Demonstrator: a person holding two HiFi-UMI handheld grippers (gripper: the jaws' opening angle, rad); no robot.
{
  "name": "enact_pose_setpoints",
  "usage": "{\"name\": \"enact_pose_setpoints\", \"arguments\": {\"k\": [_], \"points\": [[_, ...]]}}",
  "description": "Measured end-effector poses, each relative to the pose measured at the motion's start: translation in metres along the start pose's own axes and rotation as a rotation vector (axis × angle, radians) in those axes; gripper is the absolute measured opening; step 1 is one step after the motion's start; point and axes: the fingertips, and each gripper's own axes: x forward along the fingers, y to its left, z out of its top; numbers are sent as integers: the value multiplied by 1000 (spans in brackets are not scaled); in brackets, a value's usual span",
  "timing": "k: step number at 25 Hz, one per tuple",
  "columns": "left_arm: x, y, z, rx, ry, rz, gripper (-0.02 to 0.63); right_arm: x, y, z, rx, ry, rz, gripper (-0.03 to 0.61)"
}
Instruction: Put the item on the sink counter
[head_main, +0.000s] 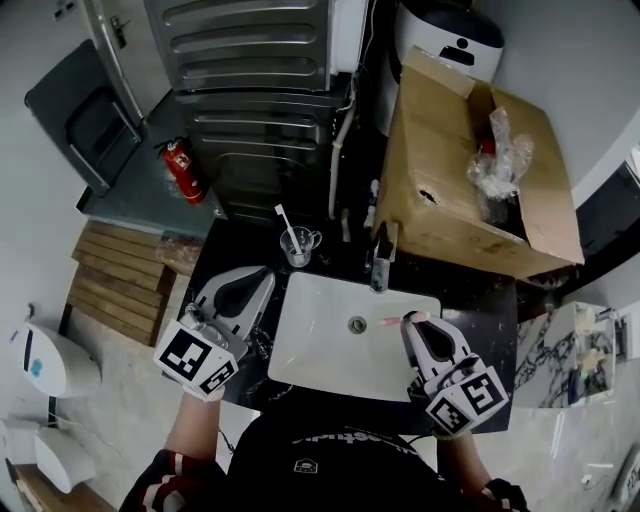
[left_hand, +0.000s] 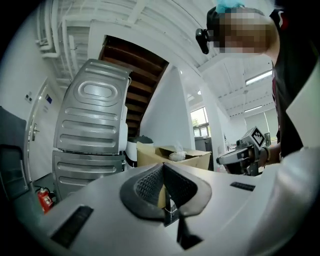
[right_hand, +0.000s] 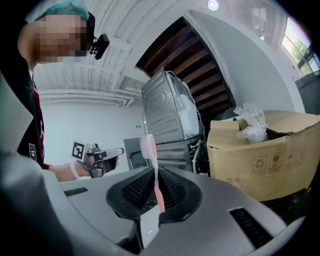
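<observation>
My right gripper (head_main: 412, 322) hangs over the right side of the white sink basin (head_main: 320, 350), shut on a pink toothbrush (head_main: 392, 321). In the right gripper view the toothbrush (right_hand: 153, 167) stands upright between the pads with its bristle head on top, and my right gripper (right_hand: 157, 195) clamps its handle. My left gripper (head_main: 262, 276) is raised at the basin's left edge over the black sink counter (head_main: 485, 310). Seen from its own view, my left gripper (left_hand: 163, 172) is shut, with no item visible between the pads.
A glass cup (head_main: 297, 245) with a white toothbrush stands on the counter behind the basin, left of the faucet (head_main: 381, 262). An open cardboard box (head_main: 470, 170) fills the back right. A washing machine (head_main: 255, 90) and a red fire extinguisher (head_main: 184, 170) stand behind.
</observation>
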Motion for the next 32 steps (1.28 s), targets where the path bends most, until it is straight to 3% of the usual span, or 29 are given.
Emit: {"name": "enact_pose_setpoints", "arguments": {"k": [5,14,26,32], "points": [[-13,-19,-4,-11,10,-36,15,2,3,-2,10,1,2,55],[-23,-12,-12,-2,27,-16,15,30,5,9,-33,1,35,55],[-62,13,-26,-45,44,52,15,124,14,28,-100,-30,138,55],[-77,23,-29,-25,50,81,15,175,22,28,-120,-38,205,55]]}}
